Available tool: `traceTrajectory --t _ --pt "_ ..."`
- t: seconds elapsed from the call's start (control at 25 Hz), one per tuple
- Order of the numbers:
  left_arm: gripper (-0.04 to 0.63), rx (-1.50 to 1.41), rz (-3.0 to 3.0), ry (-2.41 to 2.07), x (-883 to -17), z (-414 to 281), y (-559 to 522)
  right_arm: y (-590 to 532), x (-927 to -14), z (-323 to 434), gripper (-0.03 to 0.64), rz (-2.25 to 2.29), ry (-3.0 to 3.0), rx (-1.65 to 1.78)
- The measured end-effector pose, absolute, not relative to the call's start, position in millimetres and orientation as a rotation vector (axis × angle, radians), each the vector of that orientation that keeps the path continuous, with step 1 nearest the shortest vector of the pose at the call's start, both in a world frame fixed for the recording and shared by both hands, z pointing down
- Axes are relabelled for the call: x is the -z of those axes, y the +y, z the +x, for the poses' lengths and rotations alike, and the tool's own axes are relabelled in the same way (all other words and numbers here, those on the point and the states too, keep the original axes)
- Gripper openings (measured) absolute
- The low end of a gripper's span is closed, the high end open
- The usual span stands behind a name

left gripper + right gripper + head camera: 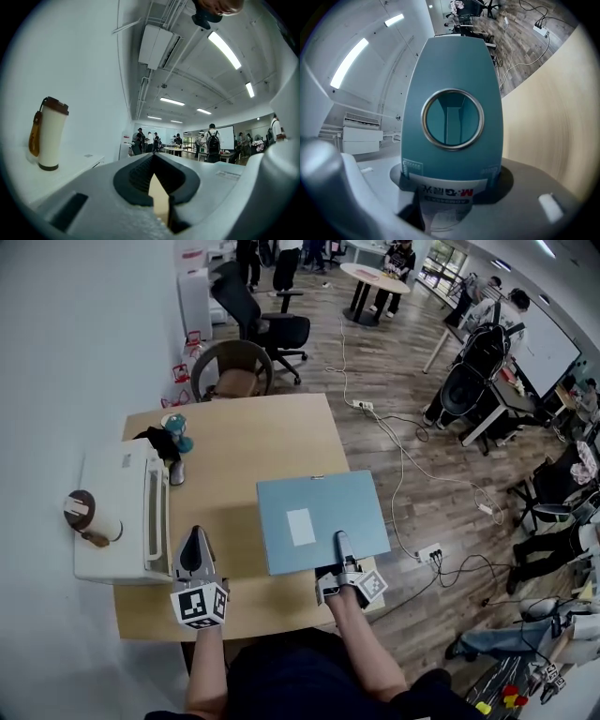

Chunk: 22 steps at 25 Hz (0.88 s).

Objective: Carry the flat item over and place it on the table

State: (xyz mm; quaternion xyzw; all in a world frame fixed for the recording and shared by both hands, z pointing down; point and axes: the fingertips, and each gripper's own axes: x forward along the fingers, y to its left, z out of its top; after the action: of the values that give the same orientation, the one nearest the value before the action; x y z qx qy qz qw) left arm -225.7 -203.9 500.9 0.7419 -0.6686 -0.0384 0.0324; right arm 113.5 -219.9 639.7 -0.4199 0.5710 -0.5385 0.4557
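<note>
Wooden table [234,442] with a teal file folder [319,517] held flat over its right side.
Tan wood fills the middle of the head view, and a white desktop machine [117,512] sits at the table's 9 o'clock edge. The file folder lies level at about 4 o'clock, its right side overhanging the edge; whether it rests on the top or hangs just above it cannot be told. The right gripper [342,542] is clamped on the folder's spine at the folder's 6 o'clock. The left gripper [197,545], at 7 o'clock over the table, has its jaws together with nothing between them. A white tumbler [89,515] with a brown lid stands on the machine.
</note>
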Motion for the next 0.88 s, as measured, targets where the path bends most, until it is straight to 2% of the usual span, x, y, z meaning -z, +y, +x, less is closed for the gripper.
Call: traceTrajectory --t 0.88 --pt "-0.005 0.126 2.226 -2.135 -509.2 -226.4 -254.2 -306.8 -705.7 104.1 0.282 -1.073 1.420 1.472"
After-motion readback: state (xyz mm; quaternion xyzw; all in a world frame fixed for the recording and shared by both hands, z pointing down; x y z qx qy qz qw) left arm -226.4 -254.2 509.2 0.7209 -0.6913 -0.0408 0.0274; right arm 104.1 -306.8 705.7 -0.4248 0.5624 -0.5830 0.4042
